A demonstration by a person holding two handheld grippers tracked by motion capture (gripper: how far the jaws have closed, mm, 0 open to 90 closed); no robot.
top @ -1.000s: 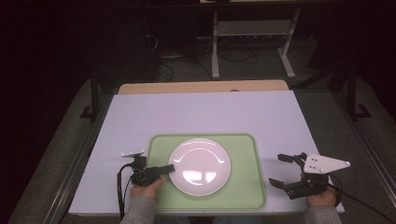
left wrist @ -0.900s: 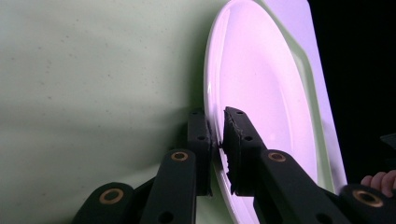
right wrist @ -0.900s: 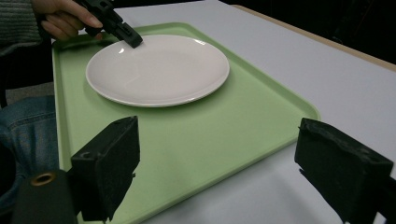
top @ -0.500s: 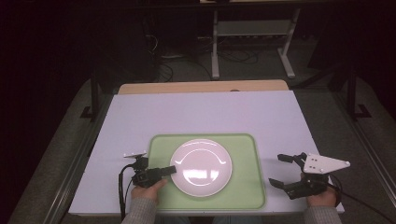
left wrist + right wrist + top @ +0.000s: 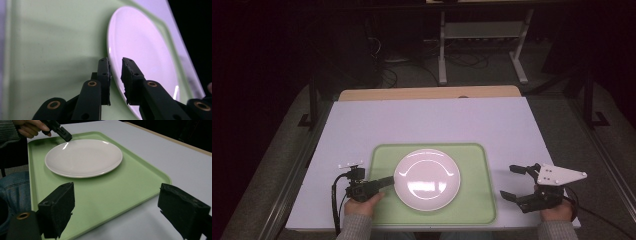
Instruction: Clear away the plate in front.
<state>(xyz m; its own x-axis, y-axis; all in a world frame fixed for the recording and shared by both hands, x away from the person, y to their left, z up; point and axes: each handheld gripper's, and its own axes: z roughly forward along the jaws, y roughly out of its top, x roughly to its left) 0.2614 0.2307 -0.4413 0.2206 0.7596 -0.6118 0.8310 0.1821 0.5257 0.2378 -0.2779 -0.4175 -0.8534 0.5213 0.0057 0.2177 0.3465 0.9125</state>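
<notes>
A: One white plate (image 5: 427, 178) sits centred on the green tray (image 5: 472, 200), near edge of the white table (image 5: 437, 120).

B: Left gripper (image 5: 115, 65)?

A: At the plate's left rim. The left gripper view shows one jaw under the rim and one over it, nearly closed, thin gaps either side. Can't tell if it's actually pinching.

B: Right gripper (image 5: 512, 182)?

A: Released, jaws wide apart, holding nothing. It hovers just off the tray's right edge, pointing at the tray, well apart from the plate.
</notes>
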